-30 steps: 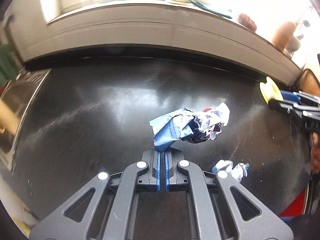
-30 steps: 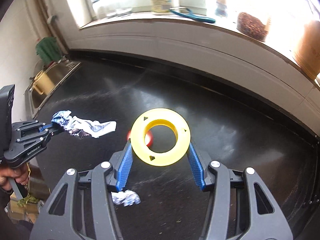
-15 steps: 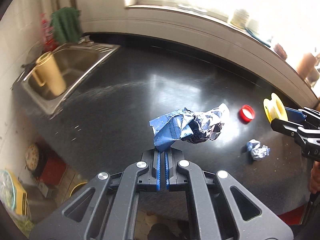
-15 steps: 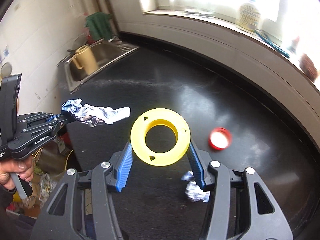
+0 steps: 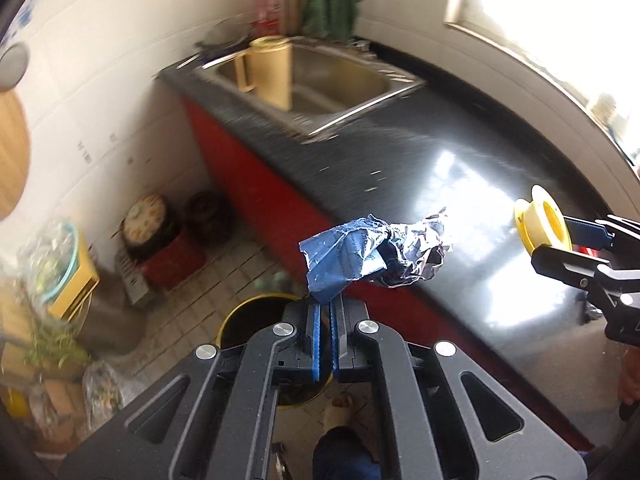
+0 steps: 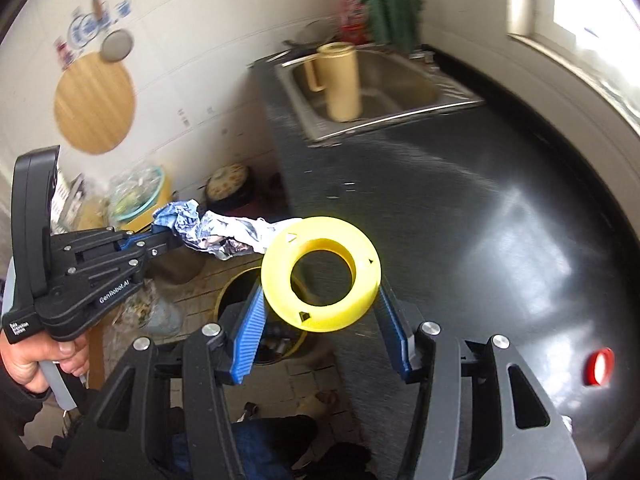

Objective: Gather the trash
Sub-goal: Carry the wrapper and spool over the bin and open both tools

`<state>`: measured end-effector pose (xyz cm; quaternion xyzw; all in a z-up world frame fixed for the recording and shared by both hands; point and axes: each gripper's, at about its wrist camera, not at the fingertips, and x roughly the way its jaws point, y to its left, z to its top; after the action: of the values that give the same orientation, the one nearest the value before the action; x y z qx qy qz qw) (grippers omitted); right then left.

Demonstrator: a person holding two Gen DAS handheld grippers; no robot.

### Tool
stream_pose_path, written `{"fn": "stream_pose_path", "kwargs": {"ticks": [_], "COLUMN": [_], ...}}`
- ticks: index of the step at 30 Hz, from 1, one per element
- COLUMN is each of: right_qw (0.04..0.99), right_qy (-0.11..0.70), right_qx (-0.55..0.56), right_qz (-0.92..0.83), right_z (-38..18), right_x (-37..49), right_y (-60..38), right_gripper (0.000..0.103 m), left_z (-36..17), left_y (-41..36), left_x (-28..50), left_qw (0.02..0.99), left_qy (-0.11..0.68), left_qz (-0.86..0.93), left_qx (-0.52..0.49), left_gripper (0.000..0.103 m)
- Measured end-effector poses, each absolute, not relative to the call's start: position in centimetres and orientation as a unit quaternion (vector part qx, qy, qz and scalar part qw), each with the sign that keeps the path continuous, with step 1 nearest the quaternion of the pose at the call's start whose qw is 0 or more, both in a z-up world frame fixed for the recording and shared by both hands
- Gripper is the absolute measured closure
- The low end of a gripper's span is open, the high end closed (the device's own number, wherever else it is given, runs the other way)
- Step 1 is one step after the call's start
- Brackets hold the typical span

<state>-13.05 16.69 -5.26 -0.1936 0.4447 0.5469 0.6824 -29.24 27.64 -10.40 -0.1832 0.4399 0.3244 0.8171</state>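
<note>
Now left tongs [image 5: 325, 316] pinch crumpled wrapper [image 5: 376, 254], right tongs [image 6: 320, 316] grip yellow spool [image 6: 320, 272]

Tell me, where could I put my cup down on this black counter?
The black counter is bare from the sink down to the red cap; set it there. The sink has a tan jug standing in it. The floor by the yellow-rimmed bin is crowded with pots and bags.
</note>
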Motion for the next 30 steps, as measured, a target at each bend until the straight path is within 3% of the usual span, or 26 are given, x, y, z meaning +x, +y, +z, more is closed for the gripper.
{"fn": "stream_pose_path", "kwargs": {"ticks": [11,22,30], "right_qw": [0.604,0.57,0.56], "right_qy": [0.469,0.523,0.535], "right_qx": [-0.252,-0.286,-0.296], "right_qz": [0.593,0.566,0.56], "right_z": [-10.1,-17.8,-19.3], "right_x": [-21.6,-23.7,-23.9], "right_y": [25.3,30.9,32.4], "right_gripper": [0.051,0.051,0.05], "left_z": [-17.2,-25.3,-27.2], "left_y": [31.6,34.3,35.4], "left_x": [-38.0,-38.7,-38.2], "left_qw": [0.757,0.725,0.725], "left_qy": [0.477,0.518,0.525], "left_qz": [0.373,0.36,0.345], "left_qx": [-0.244,-0.275,-0.283], "left_gripper": [0.1,0.1,0.099]}}
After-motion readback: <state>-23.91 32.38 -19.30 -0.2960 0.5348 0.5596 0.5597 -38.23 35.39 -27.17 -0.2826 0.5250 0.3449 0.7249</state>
